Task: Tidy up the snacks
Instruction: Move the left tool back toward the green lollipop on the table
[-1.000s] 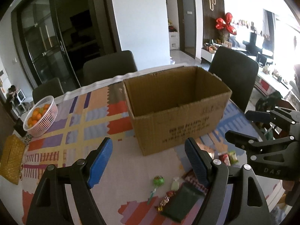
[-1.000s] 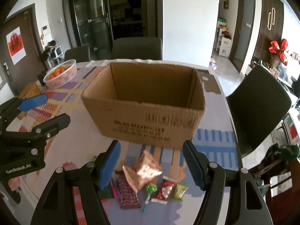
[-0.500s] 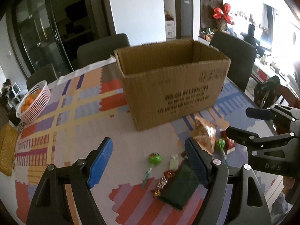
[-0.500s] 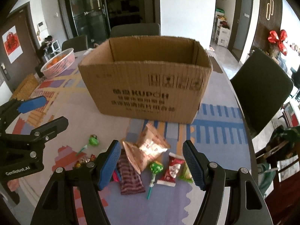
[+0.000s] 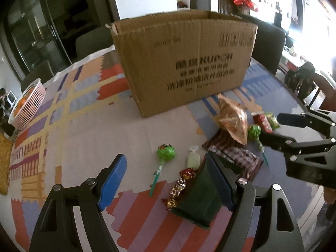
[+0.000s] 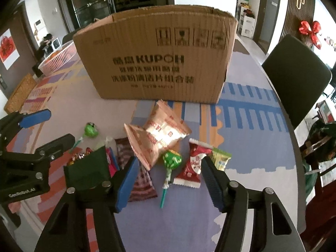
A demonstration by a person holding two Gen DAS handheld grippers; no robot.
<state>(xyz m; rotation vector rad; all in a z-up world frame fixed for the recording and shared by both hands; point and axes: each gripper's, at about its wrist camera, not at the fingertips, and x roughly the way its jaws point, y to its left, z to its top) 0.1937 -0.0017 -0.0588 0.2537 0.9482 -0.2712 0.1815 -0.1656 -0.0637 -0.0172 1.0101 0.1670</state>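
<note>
An open cardboard box point(image 5: 184, 63) point(image 6: 155, 61) stands on the patterned table. In front of it lie snacks: a shiny pink bag point(image 6: 161, 136) point(image 5: 233, 119), a green lollipop point(image 6: 172, 161), a red packet point(image 6: 193, 166), a green packet point(image 6: 220, 160), a striped brown packet point(image 6: 140, 180), a dark green packet point(image 5: 199, 197) point(image 6: 88, 170), foil candies point(image 5: 180, 187) and a second green lollipop point(image 5: 166, 153) point(image 6: 90, 130). My left gripper point(image 5: 168, 180) is open and empty, low over the foil candies and the second lollipop. My right gripper point(image 6: 168, 184) is open and empty, low over the first green lollipop.
A pink basket of oranges point(image 5: 27, 105) point(image 6: 58, 58) sits at the table's far left. A straw mat point(image 5: 4, 163) lies at the left edge. Dark chairs point(image 6: 298, 75) stand around the table, whose rim point(image 6: 294, 138) curves close on the right.
Both grippers have dropped lower and moved closer to the snacks on the table. The box now shows its side instead of its inside. Both stay open.
</note>
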